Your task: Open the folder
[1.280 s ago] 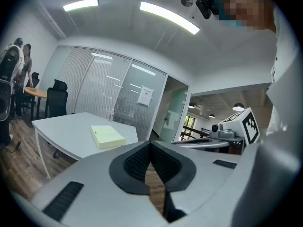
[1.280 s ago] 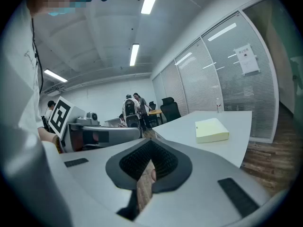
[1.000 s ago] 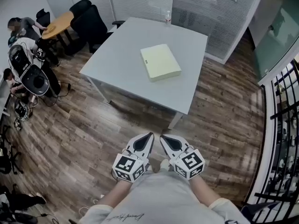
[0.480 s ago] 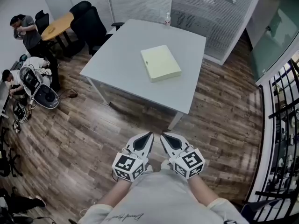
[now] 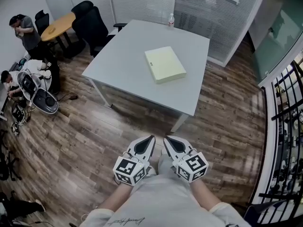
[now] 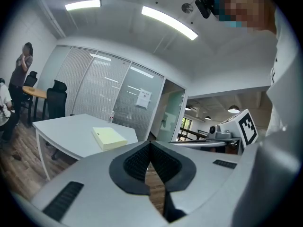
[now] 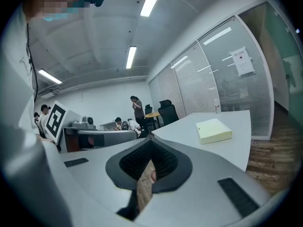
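Yellow folder, one, lying on one table, left gripper and right gripper both closed, empty.

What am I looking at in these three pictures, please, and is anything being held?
A person, not a robot, holds a two-jaw gripper in each hand: the left gripper and the right gripper. The wide picture comes from a camera on the person's head, looking down; the other two come from cameras riding on the grippers, looking along their jaws. Ahead stands a pale table with a closed pale yellow folder lying on it and a small bottle at its far edge. Both grippers are shut and hold nothing.
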`<move>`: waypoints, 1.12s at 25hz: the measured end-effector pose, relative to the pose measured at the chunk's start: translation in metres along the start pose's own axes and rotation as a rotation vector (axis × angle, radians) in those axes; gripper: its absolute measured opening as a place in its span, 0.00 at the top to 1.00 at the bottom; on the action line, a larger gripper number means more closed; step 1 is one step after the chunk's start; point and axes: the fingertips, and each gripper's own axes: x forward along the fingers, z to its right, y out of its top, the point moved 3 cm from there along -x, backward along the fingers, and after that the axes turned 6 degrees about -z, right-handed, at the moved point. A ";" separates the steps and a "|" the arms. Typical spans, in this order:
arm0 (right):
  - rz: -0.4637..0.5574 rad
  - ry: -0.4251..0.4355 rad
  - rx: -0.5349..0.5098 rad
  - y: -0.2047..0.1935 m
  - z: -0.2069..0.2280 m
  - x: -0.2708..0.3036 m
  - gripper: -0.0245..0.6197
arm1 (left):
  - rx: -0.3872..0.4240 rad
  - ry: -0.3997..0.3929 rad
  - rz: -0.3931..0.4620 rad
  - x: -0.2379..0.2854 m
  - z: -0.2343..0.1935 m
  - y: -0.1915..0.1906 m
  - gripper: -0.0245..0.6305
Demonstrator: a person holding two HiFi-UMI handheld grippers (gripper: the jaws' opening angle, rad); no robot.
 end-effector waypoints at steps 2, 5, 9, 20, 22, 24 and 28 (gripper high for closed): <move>-0.009 0.003 0.000 0.000 0.002 0.006 0.93 | -0.010 0.002 -0.005 0.003 -0.006 0.000 0.95; -0.019 0.013 -0.004 0.005 0.009 0.015 0.93 | -0.018 0.002 -0.009 0.013 -0.014 0.004 0.95; -0.017 0.024 0.001 0.010 0.025 0.030 0.93 | -0.023 0.008 -0.006 0.032 -0.026 0.009 0.95; -0.029 0.053 -0.028 0.053 0.121 0.093 0.93 | -0.015 0.039 0.011 0.127 -0.079 0.049 0.95; -0.028 0.067 -0.043 0.068 0.141 0.105 0.93 | -0.007 0.051 0.018 0.146 -0.088 0.060 0.95; -0.029 0.084 -0.054 0.080 0.159 0.116 0.93 | -0.009 0.072 0.023 0.163 -0.099 0.070 0.95; -0.033 0.112 -0.075 0.100 0.195 0.137 0.93 | -0.014 0.111 0.032 0.194 -0.117 0.088 0.95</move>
